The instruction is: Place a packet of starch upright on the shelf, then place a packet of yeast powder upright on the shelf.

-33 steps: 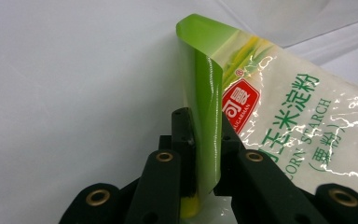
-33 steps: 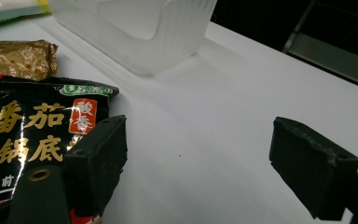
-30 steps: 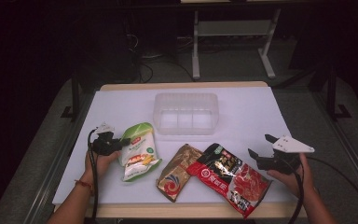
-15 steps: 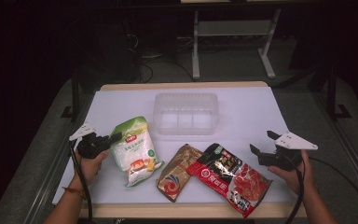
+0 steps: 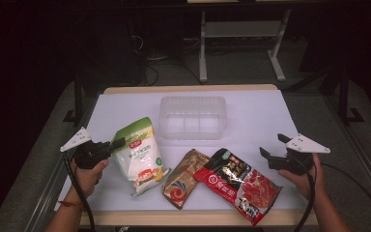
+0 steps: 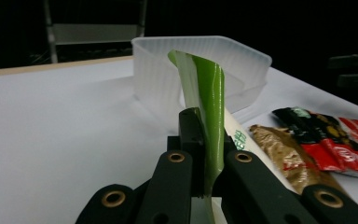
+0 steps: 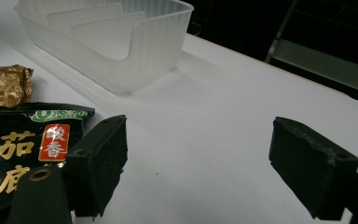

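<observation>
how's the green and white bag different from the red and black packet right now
The green and white bag is pinched at its top edge by the shut left gripper; the red and black packet lies flat and untouched, beside the open right gripper. The bag is light-coloured, the packet dark. Both sit near the clear bin.

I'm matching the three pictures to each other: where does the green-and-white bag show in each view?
High view: green-and-white bag left of centre, its top edge pinched by the left gripper.
Left gripper view: bag's edge at centre, standing up between the jaws.
Right gripper view: not in it.
Shared landmark: clear plastic bin.
</observation>
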A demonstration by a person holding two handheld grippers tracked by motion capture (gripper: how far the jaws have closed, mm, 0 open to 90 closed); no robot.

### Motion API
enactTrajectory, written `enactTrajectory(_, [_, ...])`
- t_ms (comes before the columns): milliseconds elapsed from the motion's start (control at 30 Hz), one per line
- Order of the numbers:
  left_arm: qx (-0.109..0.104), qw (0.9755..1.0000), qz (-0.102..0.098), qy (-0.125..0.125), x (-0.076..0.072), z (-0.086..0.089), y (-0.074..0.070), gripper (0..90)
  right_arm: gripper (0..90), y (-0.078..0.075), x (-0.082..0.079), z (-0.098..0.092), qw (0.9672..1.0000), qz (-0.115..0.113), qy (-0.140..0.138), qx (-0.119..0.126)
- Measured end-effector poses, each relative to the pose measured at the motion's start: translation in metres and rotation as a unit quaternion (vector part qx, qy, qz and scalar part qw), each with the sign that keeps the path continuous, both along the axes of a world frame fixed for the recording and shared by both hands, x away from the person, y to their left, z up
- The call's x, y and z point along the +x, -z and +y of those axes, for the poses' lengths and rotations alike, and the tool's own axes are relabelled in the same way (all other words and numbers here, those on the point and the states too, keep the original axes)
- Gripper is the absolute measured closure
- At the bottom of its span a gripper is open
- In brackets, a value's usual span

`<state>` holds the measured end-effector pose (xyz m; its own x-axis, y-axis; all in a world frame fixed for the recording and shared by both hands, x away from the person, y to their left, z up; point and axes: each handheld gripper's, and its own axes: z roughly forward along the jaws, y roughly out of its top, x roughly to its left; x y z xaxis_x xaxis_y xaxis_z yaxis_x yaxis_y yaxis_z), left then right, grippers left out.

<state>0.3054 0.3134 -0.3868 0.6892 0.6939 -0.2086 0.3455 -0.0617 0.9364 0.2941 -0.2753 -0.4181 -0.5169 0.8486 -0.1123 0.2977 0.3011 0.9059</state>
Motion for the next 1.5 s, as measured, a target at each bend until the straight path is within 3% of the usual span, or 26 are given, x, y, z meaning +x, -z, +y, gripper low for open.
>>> enactTrajectory(67, [-0.016, 0.9997, -0.005, 0.017, -0.005, -0.005, -0.006, 90.0, 18.5, 0.0, 0.0, 0.0, 1.0, -0.001, 0.002, -0.001])
enactTrajectory(300, [-0.027, 0.9982, -0.025, 0.047, -0.016, -0.021, -0.019, 90.0, 18.5, 0.001, 0.0, -0.002, 1.0, 0.002, 0.007, -0.001])
enactTrajectory(733, [-0.041, 0.9959, -0.037, 0.072, -0.025, -0.041, -0.033, 90.0, 18.5, 0.002, -0.001, -0.001, 0.9999, 0.004, 0.012, -0.003])
enactTrajectory(1033, [-0.035, 0.9965, -0.048, 0.058, -0.026, -0.049, -0.042, 90.0, 18.5, 0.001, -0.003, -0.004, 0.9998, 0.002, 0.019, -0.005])
enactTrajectory(1500, [-0.035, 0.9965, -0.066, 0.035, -0.008, -0.055, -0.064, 90.0, 18.5, 0.003, -0.002, -0.005, 0.9997, 0.01, 0.024, -0.003])
